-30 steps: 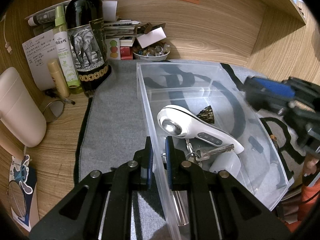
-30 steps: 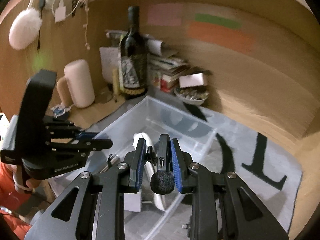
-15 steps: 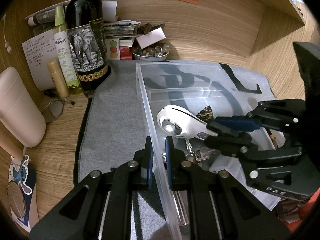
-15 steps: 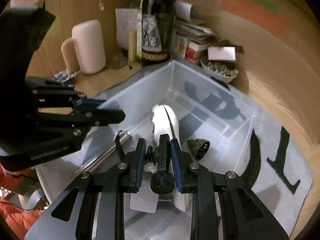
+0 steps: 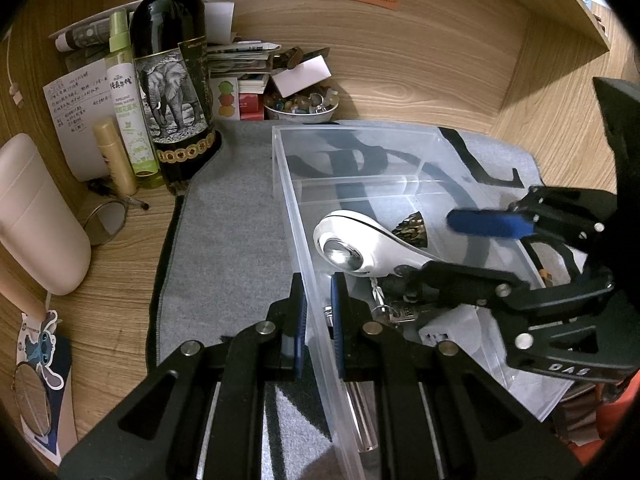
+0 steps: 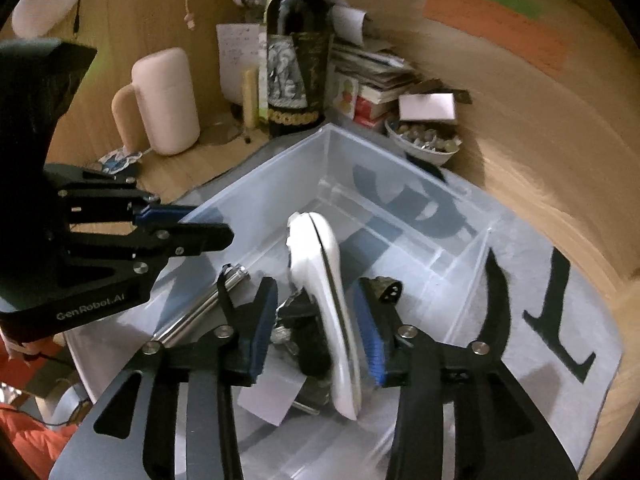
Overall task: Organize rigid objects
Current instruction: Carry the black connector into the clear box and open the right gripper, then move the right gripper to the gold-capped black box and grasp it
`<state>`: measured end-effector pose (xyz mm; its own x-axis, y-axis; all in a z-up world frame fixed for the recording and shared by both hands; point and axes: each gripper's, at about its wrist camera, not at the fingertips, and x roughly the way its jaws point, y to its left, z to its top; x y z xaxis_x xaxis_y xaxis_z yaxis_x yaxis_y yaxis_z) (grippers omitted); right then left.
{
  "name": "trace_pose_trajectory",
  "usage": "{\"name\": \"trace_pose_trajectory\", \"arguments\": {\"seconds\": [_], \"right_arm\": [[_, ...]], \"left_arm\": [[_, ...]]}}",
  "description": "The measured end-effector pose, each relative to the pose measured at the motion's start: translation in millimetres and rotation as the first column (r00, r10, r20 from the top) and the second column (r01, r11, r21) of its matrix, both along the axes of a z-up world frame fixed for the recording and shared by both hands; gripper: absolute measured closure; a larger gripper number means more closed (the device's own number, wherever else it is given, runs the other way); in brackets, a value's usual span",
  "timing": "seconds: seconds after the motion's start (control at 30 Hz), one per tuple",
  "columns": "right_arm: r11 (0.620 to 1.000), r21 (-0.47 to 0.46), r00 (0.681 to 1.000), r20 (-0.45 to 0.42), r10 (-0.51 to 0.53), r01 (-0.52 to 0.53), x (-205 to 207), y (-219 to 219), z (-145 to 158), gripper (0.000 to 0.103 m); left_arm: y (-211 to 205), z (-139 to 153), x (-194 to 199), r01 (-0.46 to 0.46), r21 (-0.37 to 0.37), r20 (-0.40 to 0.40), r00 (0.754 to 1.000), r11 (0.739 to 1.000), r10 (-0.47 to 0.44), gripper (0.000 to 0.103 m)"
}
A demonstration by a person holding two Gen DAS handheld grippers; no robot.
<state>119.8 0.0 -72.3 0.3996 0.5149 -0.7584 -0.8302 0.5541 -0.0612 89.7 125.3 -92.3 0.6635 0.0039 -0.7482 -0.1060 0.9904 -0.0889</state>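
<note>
A clear plastic bin (image 5: 352,132) (image 6: 400,184) sits on a grey mat. My left gripper (image 5: 318,312) is shut on the bin's left wall; it also shows in the right wrist view (image 6: 188,224). My right gripper (image 6: 316,332) (image 5: 440,246) is open over the bin. A small black microphone (image 6: 310,354) lies under its jaws among the items. In the bin lie a white handheld device (image 5: 360,240) (image 6: 324,280), keys (image 5: 394,312), a metal tube (image 6: 200,312), a dark cone-shaped piece (image 5: 410,226) and a white block (image 5: 448,330).
A wine bottle (image 5: 172,80), spray bottle (image 5: 128,100), gold tube (image 5: 114,156), pink mug (image 5: 36,216) and small mirror (image 5: 106,224) stand at the left. A bowl of beads (image 5: 302,106) and stacked papers sit behind the bin, against the wooden wall.
My right gripper came down over the bin, opened and let go of the small black microphone, which now lies in the bin. The left gripper has kept hold of the bin wall.
</note>
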Motion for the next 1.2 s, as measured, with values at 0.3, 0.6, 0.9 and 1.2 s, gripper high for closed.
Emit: {"name": "trace_pose_trajectory", "arguments": {"seconds": [0.3,0.6,0.9,1.2], "right_arm": [[0.991,0.092,0.992,0.063,-0.108,0.102,5.2,-36.8,35.0,0.055],[0.964,0.112,0.959,0.128,-0.254,0.241,8.7,-86.4,51.3,0.054],[0.932,0.022,0.930,0.063,-0.363,0.362,11.6,-129.2,10.2,0.044],[0.904,-0.063,0.902,-0.064,-0.427,0.423,7.7,-155.9,-39.1,0.044]], "left_arm": [[-0.6,-0.1,-0.1,0.000,0.000,0.000,1.000,1.000,0.000,0.092],[-0.5,-0.2,-0.1,0.001,0.000,0.001,1.000,1.000,-0.001,0.092],[-1.8,0.1,0.2,0.001,-0.001,0.002,1.000,1.000,-0.001,0.092],[-1.3,0.1,0.0,0.000,0.002,0.001,1.000,1.000,0.000,0.092]]}}
